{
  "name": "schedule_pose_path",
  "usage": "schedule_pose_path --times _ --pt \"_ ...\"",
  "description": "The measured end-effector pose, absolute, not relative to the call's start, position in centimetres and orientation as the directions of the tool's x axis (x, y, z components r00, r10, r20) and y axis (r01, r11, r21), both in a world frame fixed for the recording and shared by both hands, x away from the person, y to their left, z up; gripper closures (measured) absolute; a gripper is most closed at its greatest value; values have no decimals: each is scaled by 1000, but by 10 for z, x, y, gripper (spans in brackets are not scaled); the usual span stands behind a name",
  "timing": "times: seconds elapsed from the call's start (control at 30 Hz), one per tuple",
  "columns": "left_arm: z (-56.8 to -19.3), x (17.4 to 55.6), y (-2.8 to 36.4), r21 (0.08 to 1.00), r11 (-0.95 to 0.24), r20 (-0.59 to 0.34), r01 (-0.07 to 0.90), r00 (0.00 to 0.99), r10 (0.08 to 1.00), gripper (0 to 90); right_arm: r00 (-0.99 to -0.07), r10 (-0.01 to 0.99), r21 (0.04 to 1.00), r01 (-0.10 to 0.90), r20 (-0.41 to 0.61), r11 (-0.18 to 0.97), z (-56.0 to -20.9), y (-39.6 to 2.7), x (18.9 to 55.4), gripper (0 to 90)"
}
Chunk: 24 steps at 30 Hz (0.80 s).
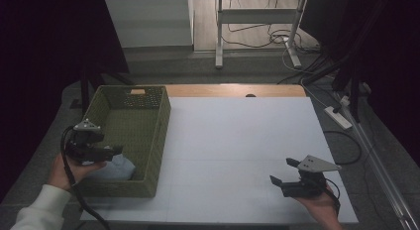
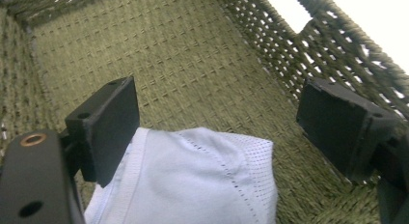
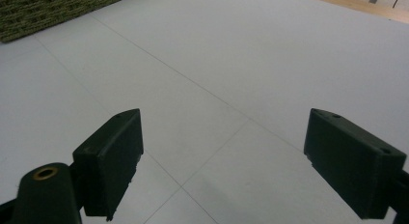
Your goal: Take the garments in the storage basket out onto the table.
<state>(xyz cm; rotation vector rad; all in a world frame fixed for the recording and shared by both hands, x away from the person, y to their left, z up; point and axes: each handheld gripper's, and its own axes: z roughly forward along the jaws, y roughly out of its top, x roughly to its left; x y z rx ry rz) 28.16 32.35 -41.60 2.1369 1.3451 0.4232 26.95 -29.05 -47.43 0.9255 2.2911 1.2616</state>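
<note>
Inside the green basket (image 1: 148, 136), the open left tool (image 2: 217, 122) partly hides a pale blue cloth (image 2: 193, 185).

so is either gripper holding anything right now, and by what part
Nothing is held. The left gripper has its jaws wide open over the pale blue cloth in the basket; the right gripper is open above the table.

My high view looks down the table; left gripper view sits close inside the basket (image 1: 148, 141); right gripper view shares its corner, upper left.
</note>
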Motion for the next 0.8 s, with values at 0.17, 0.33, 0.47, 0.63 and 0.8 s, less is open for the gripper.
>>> schedule_pose_path --times 0.17,0.33,0.47,0.63,0.8 --pt "-419 285 329 594 -325 -35 736 427 904 155 -718 696 846 370 -1 384 -474 -290 270 141" --pt "-426 291 333 557 -317 -41 767 407 913 155 -719 695 843 374 1 385 -475 -290 270 140" --pt "-430 296 335 532 -315 -43 786 397 917 154 -718 696 844 374 2 384 -475 -290 270 141" --pt "-434 301 337 505 -315 -44 803 389 920 152 -719 695 843 374 1 387 -475 -290 270 141" --pt "-437 305 338 485 -314 -48 816 383 922 150 -719 695 843 375 2 386 -476 -290 270 141"
